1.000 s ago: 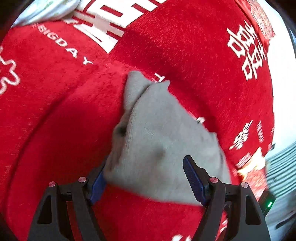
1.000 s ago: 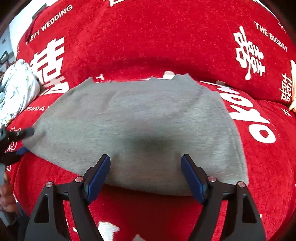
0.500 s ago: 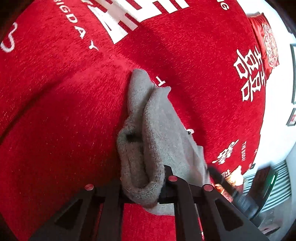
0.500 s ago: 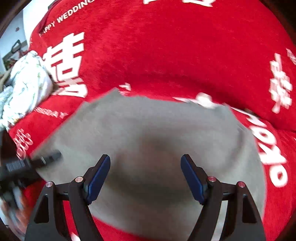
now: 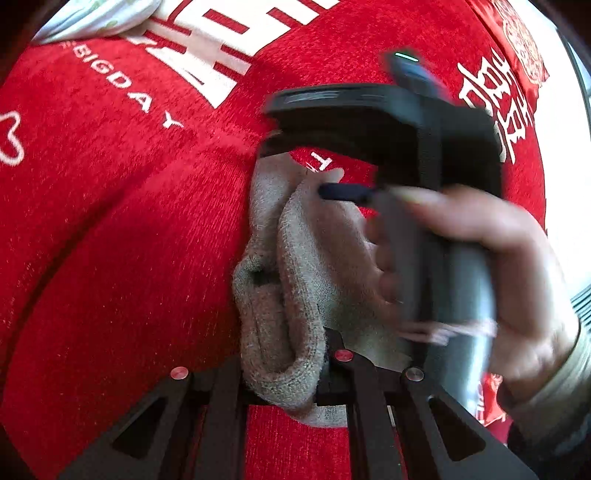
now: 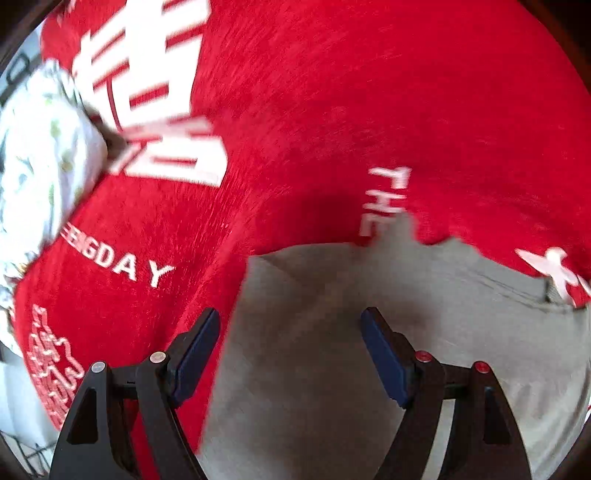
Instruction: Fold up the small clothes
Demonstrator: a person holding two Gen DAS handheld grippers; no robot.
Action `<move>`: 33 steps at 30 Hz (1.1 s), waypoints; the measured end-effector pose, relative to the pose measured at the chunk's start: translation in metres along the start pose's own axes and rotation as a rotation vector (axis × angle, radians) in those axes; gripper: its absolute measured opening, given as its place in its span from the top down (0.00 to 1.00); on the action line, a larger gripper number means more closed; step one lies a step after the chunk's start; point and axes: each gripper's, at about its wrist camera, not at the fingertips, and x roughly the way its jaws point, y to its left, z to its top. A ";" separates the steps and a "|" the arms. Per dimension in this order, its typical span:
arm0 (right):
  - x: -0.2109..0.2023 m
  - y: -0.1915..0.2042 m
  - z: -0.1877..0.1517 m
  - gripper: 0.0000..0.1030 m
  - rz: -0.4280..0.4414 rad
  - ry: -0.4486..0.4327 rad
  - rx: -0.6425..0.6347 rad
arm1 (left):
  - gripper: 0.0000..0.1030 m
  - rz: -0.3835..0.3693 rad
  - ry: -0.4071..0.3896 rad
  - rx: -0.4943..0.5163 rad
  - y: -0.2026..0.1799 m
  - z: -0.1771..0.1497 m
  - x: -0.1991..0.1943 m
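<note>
A small grey garment [image 5: 295, 280] lies on a red sofa cover with white lettering. My left gripper [image 5: 288, 376] is shut on a bunched edge of the grey garment, which folds over the jaws. In the left wrist view the right gripper [image 5: 424, 147] and the hand holding it [image 5: 480, 266] hover over the garment's far part. In the right wrist view my right gripper [image 6: 290, 354] is open above the grey garment [image 6: 369, 332], with the left pad [image 6: 195, 350] near its left edge. The view is motion-blurred.
The red cover [image 6: 332, 92] spans the sofa seat and back. A white floral cloth [image 6: 40, 155] lies at the left, also seen at the top left of the left wrist view [image 5: 96, 18]. A white wall and a red cushion [image 5: 521, 40] are at the right.
My left gripper closed on the garment's edge and bunched it up. My right gripper moved across over the garment into the left view, staying open.
</note>
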 end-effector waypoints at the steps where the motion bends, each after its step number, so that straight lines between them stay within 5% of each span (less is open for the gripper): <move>1: 0.006 0.008 -0.001 0.19 -0.056 0.001 -0.046 | 0.89 0.007 -0.001 0.008 -0.001 0.000 0.000; 4: 0.013 0.024 -0.004 0.33 -0.175 -0.005 -0.138 | 0.89 0.023 -0.002 0.025 -0.003 0.000 0.000; 6: 0.008 0.024 -0.005 0.71 -0.216 -0.013 -0.152 | 0.89 0.037 -0.005 0.033 -0.005 0.000 0.000; 7: 0.006 0.022 -0.005 0.73 -0.225 -0.011 -0.163 | 0.89 0.041 -0.005 0.035 -0.006 0.000 0.000; 13: -0.016 0.007 -0.009 0.77 -0.123 -0.044 -0.147 | 0.91 0.075 0.010 0.060 -0.015 -0.001 -0.005; 24: -0.060 -0.059 -0.013 0.77 0.151 -0.135 0.078 | 0.91 0.124 0.002 0.138 -0.047 0.000 -0.018; 33: -0.080 -0.085 -0.023 0.77 0.214 -0.182 0.144 | 0.91 0.198 0.003 0.210 -0.076 -0.001 -0.017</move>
